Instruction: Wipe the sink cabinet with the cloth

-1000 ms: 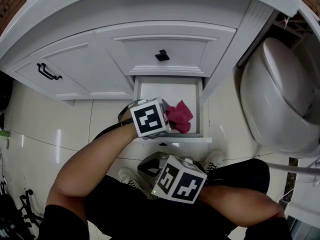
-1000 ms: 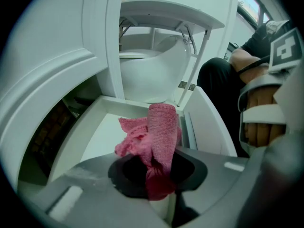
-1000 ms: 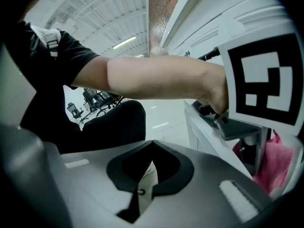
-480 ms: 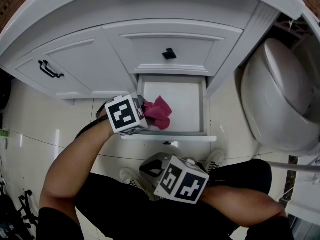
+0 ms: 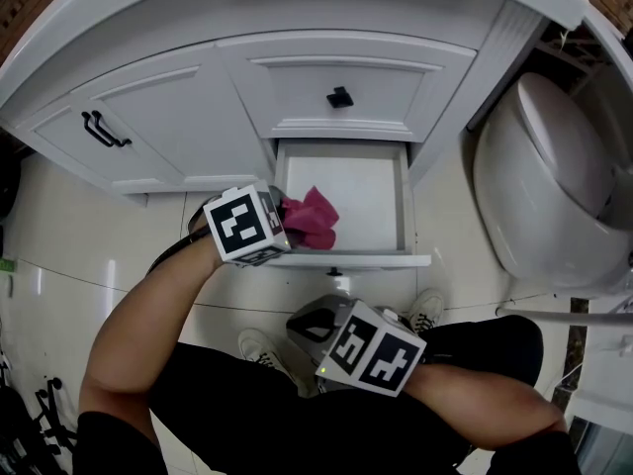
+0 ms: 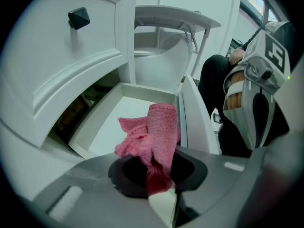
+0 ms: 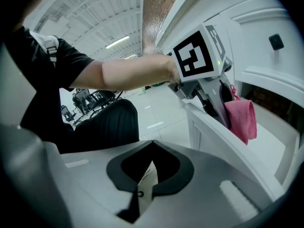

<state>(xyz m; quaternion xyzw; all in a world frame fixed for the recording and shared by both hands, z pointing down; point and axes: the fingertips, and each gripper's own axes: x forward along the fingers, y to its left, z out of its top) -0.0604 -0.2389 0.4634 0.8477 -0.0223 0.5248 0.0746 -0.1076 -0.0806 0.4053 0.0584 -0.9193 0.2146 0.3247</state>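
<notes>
Left gripper point(image 6: 159, 177) is clamped on the pink cloth point(image 6: 159, 127), holding it over the open drawer point(image 5: 371, 191) of the white cabinet point(image 5: 178, 117). Right gripper point(image 7: 142, 182) is closed on nothing, low by the person's lap. A black knob point(image 5: 339, 96) sits above the drawer, and the floor point(image 5: 69, 255) is glossy cream tile.

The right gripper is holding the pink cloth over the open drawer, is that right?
No, wrong side: the left gripper is holding the pink cloth over the open drawer. The left gripper view shows it shut on the cloth.
</notes>
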